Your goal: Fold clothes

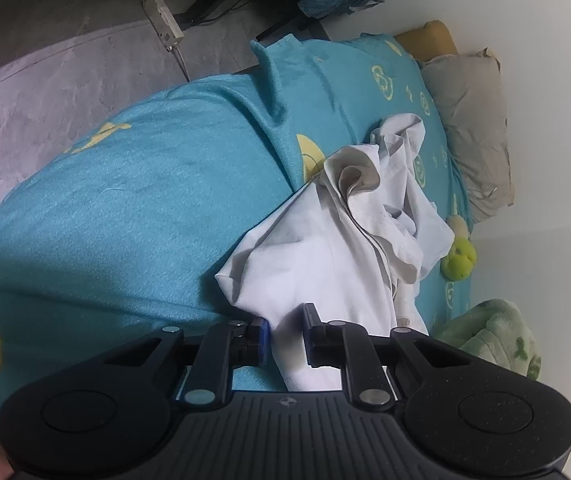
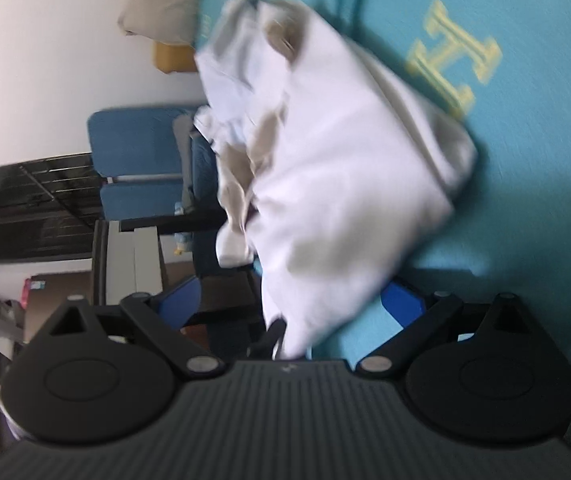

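Observation:
A crumpled white garment (image 1: 349,240) lies on a teal bed blanket (image 1: 117,184) with yellow prints. My left gripper (image 1: 285,336) is shut on the garment's near edge, and cloth runs between its fingers. In the right wrist view the same white garment (image 2: 333,168) is blurred and hangs in front of my right gripper (image 2: 289,304). That gripper's jaws stand wide apart with cloth draped between them, not pinched.
A grey pillow (image 1: 473,128) and a mustard pillow (image 1: 429,36) lie at the bed's head by a white wall. A green plush toy (image 1: 459,258) and a green fleece blanket (image 1: 497,336) sit at the right. Blue chairs (image 2: 137,160) stand beside the bed.

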{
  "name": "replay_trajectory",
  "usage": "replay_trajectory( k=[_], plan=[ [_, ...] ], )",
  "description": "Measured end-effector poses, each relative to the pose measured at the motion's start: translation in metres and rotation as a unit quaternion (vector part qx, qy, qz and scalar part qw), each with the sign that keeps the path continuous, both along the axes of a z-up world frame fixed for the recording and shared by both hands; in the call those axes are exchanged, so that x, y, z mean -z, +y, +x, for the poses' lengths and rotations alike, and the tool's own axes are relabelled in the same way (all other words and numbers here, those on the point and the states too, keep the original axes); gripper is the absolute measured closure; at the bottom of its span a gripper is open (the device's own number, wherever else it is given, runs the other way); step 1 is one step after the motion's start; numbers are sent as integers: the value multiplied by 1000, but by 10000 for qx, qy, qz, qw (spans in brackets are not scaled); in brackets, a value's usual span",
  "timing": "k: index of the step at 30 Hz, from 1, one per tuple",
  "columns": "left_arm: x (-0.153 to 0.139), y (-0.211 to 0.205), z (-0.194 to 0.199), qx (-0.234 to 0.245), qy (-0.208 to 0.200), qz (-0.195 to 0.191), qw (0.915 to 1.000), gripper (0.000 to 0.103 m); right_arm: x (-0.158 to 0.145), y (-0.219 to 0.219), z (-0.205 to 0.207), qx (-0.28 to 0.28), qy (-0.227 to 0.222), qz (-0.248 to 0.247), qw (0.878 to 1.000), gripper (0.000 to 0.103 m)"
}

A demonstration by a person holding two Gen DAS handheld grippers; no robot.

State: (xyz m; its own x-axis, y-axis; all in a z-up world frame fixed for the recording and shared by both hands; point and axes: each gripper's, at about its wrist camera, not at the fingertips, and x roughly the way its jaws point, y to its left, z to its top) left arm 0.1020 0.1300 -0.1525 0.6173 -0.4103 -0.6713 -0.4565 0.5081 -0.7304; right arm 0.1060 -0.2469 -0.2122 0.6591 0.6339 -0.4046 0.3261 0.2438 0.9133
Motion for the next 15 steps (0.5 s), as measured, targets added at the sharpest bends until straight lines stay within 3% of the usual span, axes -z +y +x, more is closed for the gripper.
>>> replay_trajectory(
  k=[1, 2, 3, 5, 7, 9, 10, 15],
  plan=[
    [0, 0, 0, -8, -4, -8, 10000, 90, -2, -2, 1, 69, -29, -207, 9998, 29],
    [0, 1, -1, -16, -5, -6, 10000, 91, 1, -6, 0, 178, 92, -257, 9995, 35],
    [0, 1, 0, -20, 1, -3, 10000, 91, 3, -9, 0, 288, 213, -306, 9989, 52],
    [1, 1, -1, -19, 38, -20, 10000, 91, 5, -16, -2, 477, 371, -458, 9971, 69],
    [3, 2, 0, -11, 88, -33, 10000, 91, 1, -19, -5, 595, 345, -663, 9954, 74],
    [8, 2, 0, 26, 232, -124, 9997, 89, -5, -19, -6, 677, 230, -878, 9936, 89],
    [12, 1, 1, 47, 380, -145, 9992, 81, -8, -20, -7, 713, 175, -976, 9925, 89],
    [20, 3, 4, -6, 403, -435, 9982, 73, -18, -23, -7, 772, -53, -1221, 9895, 91]
  ],
)
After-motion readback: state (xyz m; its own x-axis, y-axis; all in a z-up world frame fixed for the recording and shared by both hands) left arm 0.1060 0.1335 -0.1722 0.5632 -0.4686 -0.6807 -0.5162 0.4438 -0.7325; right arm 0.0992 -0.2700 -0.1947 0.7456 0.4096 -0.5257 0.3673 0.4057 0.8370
